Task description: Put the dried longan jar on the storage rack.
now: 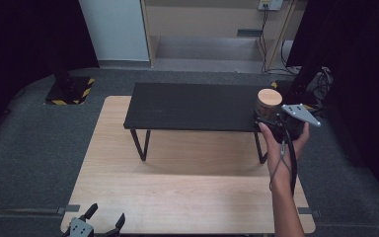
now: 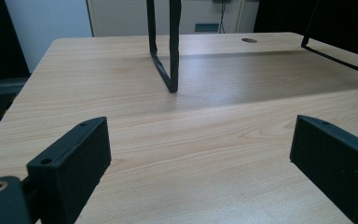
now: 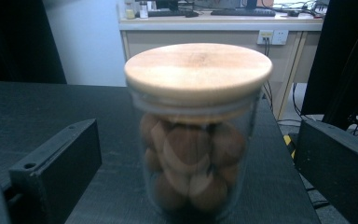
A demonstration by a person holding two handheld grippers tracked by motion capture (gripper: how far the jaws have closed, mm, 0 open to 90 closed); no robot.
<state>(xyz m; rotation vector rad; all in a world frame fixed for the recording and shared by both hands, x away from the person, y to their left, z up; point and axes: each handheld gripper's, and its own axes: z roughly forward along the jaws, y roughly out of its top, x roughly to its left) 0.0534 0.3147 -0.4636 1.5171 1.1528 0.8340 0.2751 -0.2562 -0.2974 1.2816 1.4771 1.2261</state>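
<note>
Glass jar [image 3: 197, 135] upright at right end of black shelf [image 1: 187, 106], near its edge. Right gripper [image 3: 196, 163] jaws wide, straddling, not touching (left gripper [image 2: 200, 161] open, empty). Risk: off-centre closing nudges jar overboard.

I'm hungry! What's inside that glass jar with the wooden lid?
Through the glass jar you can see round brown pieces, maybe nuts. The wooden lid covers the top, so the uppermost ones are hidden.

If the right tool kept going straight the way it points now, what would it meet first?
Most likely the glass jar with the wooden lid: it stands on the black shelf directly between the open jaws of the right tool, apparently untouched.
</note>
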